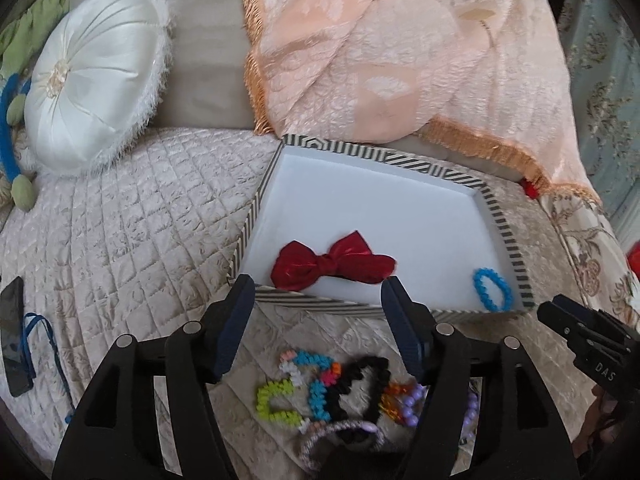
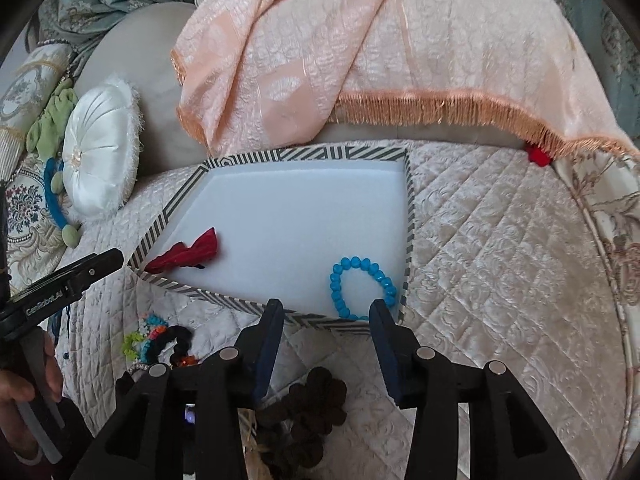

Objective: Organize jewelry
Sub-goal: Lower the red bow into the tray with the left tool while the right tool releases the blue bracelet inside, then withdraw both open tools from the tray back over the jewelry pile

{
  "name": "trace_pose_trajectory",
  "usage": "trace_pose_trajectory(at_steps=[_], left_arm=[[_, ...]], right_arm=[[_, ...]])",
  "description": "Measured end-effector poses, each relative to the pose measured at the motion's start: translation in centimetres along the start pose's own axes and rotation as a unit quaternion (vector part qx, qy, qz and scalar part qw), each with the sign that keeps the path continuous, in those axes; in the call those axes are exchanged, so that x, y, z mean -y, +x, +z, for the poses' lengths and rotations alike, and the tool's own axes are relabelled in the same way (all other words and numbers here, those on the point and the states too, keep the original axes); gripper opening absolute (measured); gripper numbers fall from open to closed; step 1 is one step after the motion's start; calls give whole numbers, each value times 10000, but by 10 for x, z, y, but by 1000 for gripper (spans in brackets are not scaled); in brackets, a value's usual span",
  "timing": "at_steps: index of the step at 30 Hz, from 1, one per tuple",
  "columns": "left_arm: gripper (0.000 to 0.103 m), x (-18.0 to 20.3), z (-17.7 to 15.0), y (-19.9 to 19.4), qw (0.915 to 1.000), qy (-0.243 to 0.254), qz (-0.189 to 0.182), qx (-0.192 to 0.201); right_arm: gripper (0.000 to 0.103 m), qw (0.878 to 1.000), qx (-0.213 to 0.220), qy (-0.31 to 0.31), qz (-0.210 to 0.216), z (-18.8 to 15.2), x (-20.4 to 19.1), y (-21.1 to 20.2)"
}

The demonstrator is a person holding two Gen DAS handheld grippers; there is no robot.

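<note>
A white tray with a striped rim (image 1: 256, 200) (image 2: 410, 208) lies on the quilted bed. In it are a red bow (image 1: 332, 262) (image 2: 188, 254) and a blue bead bracelet (image 1: 493, 290) (image 2: 362, 286). My left gripper (image 1: 316, 300) is open and empty, just before the tray's near rim, above a pile of colourful bracelets (image 1: 324, 392) (image 2: 160, 338). My right gripper (image 2: 326, 316) is open and empty at the near rim by the blue bracelet; it shows in the left wrist view (image 1: 560, 314). A dark brown flower piece (image 2: 312, 408) lies under it.
A round white cushion (image 1: 96, 80) and a peach fringed cloth (image 1: 400, 48) lie behind the tray. A phone (image 1: 12, 324) with a blue cord lies at the left. A small red item (image 2: 538, 156) sits under the fringe.
</note>
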State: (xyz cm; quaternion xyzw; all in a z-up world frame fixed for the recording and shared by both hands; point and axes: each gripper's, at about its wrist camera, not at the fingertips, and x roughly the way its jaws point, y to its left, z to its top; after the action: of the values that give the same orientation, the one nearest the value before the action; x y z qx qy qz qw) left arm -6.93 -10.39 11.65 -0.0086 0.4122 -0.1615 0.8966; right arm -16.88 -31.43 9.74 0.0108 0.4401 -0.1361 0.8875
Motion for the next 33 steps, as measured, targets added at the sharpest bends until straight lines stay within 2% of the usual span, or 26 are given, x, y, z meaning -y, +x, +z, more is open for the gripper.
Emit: trace_pose_trajectory(at_steps=[6, 15, 24, 33], left_arm=[[68, 7, -14, -16, 9998, 48, -178, -29], [68, 12, -39, -37, 9995, 280, -111, 28], [68, 20, -60, -56, 9987, 493, -27, 104], [68, 20, -74, -66, 9988, 468, -33, 121]], right_arm=[[43, 9999, 75, 89, -14, -8, 0, -17], [44, 9995, 159, -93, -247, -26, -7, -37], [46, 9993, 222, -137, -258, -41, -13, -55], [49, 9990, 261, -208, -290, -52, -18, -69]])
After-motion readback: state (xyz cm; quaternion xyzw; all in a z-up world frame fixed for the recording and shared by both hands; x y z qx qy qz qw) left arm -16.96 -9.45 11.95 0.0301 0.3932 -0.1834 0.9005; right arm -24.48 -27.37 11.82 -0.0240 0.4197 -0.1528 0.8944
